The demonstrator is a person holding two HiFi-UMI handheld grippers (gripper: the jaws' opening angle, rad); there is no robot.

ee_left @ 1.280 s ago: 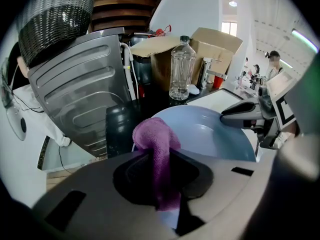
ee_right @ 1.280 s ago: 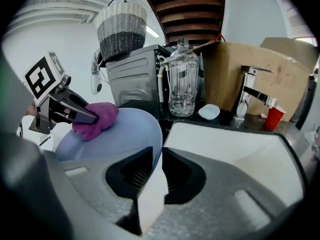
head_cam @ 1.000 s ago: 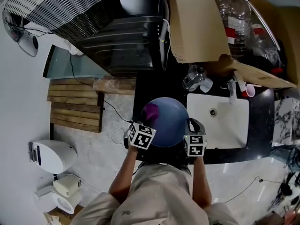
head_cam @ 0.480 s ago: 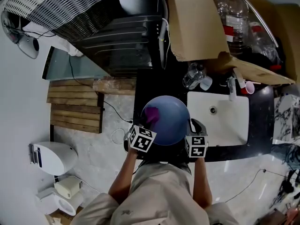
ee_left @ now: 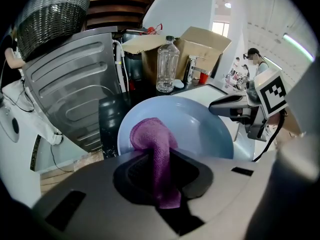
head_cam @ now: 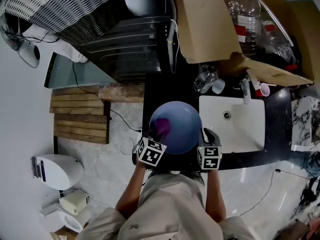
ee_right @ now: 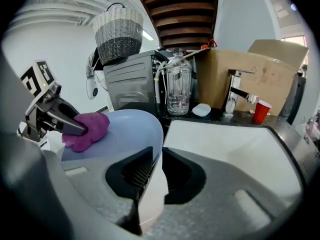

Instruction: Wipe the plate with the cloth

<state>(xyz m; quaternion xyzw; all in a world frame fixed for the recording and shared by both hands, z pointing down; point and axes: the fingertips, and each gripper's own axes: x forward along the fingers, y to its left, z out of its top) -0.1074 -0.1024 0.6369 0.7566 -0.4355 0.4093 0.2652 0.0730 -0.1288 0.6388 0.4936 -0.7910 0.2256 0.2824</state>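
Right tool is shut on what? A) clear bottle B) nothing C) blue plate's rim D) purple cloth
C: in the right gripper view the right tool pinches the rim of the blue plate between its jaws, while the left tool holds the purple cloth against the plate.

Soft, even indoor light keeps all views fairly bright, brightest at the left gripper view's upper right, with pale glare on the white sink [head_cam: 250, 134] and glossy floor [head_cam: 250, 184], heavy fisheye bending, dark corners, and the near bodies of the left hand-held gripper [ee_left: 161, 159] and right hand-held gripper [ee_right: 157, 159] blurred.
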